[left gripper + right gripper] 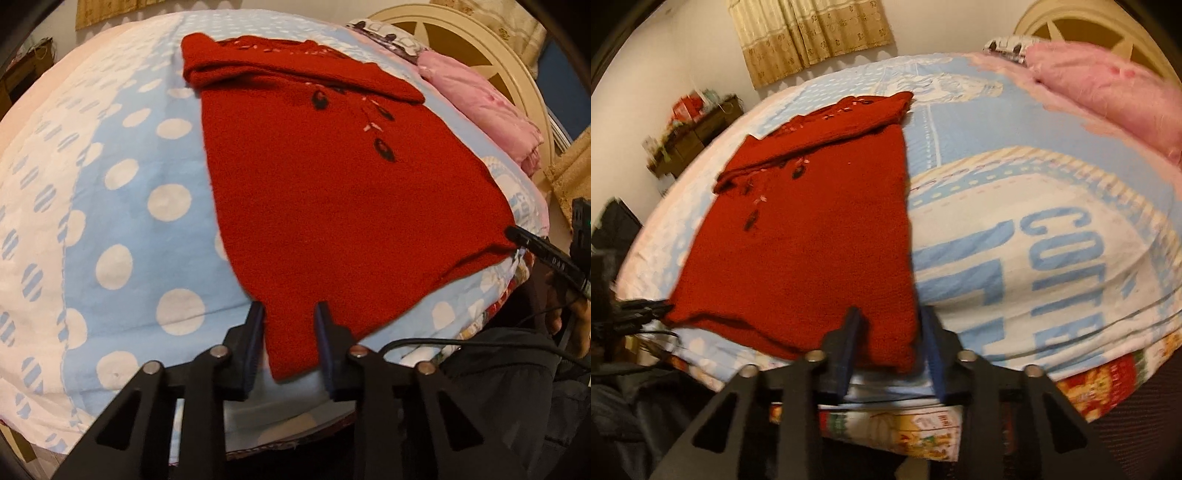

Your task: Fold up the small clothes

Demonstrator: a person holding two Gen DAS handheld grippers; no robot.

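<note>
Red knitted sweater [332, 192] lies flat on the dotted blue bedspread [122, 229], long axis toward twelve o'clock, each near hem corner clamped between a closed claw: left gripper [290, 317], right gripper [890, 325], equally near.

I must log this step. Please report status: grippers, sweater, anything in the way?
Left gripper and right gripper each astride a near sweater corner. Sweater flat on bed, sleeves folded in. Nothing in the way.

open blue spotted bedcover [122, 206] left of red sweater [332, 192], pink blanket [480, 99] heaped by headboard [480, 44]
</note>
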